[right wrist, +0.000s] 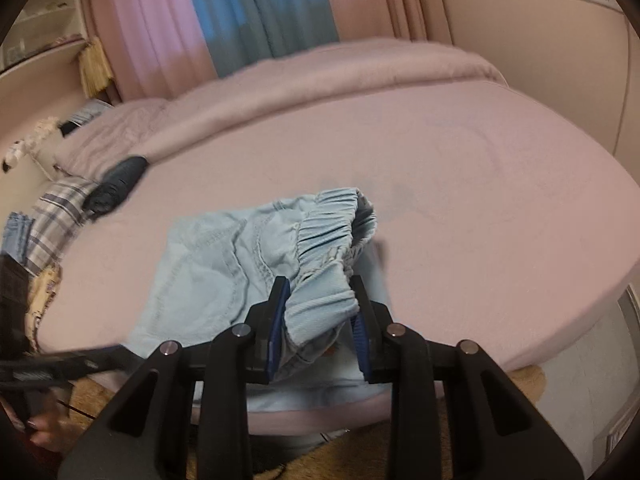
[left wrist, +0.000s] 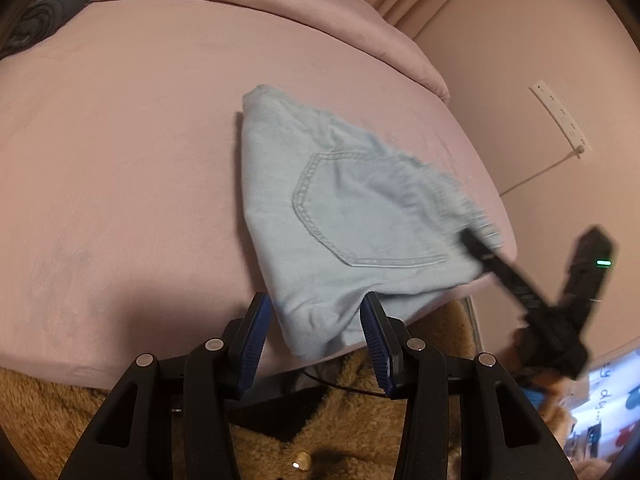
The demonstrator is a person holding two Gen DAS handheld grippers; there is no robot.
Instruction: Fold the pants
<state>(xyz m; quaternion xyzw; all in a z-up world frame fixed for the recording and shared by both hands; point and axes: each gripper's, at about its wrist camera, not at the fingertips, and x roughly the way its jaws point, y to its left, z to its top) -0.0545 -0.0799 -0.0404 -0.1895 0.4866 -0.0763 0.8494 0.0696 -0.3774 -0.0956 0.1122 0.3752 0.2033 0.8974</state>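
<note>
Light blue pants [left wrist: 332,216] lie folded on the pink bed [left wrist: 120,160], back pocket up, a corner hanging over the near edge. My left gripper [left wrist: 316,312] is open, its blue pads [left wrist: 252,340] either side of that hanging corner without pinching it. My right gripper [left wrist: 476,244] shows there blurred at the pants' right edge. In the right wrist view the right gripper [right wrist: 320,312] is shut on the elastic waistband [right wrist: 332,240] of the pants [right wrist: 200,276] and lifts it off the bed [right wrist: 480,200].
A rolled pink duvet [right wrist: 320,76] lies along the far side. A dark garment [right wrist: 116,184] and plaid cloth [right wrist: 56,216] sit at the bed's left end. A brown fuzzy rug [left wrist: 40,412] is below the near edge. A wall [left wrist: 540,60] with sockets is on the right.
</note>
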